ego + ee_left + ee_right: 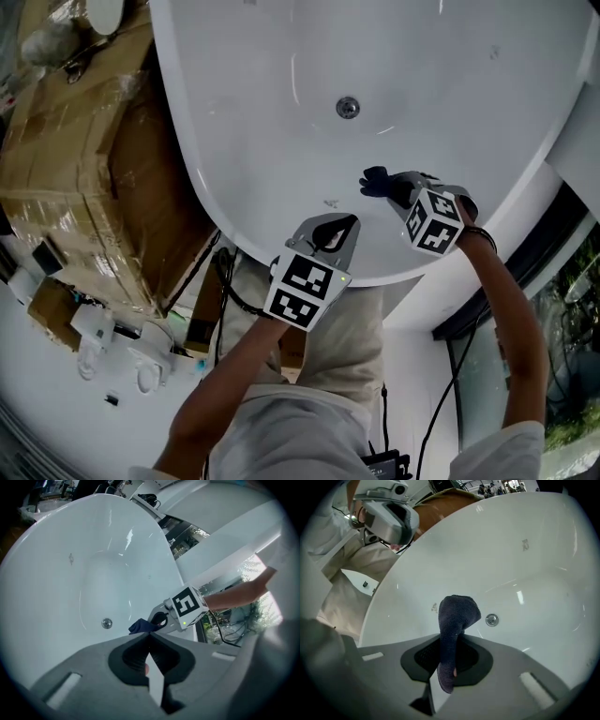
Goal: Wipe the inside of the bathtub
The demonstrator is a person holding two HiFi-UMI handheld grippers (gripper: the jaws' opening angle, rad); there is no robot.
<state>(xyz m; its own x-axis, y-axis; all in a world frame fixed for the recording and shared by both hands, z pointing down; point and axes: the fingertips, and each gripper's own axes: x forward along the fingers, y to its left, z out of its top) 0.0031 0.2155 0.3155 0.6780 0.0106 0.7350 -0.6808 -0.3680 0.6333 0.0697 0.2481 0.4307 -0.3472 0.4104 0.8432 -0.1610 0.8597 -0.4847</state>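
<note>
A white bathtub (281, 112) fills the upper part of the head view, with a round metal drain (348, 107) in its floor. A dark blue cloth (378, 180) hangs over the tub's inner wall, between the drain and the near rim; whether it touches the surface cannot be told. The right hand-held gripper (398, 190) is clenched on this cloth, which sticks up from between its jaws in the right gripper view. The left hand-held gripper (337, 230) is just beside it, over the tub's near rim, with its jaws closed together and nothing between them. Tape-wrapped cardboard boxes (75, 159) stand to the left of the tub.
</note>
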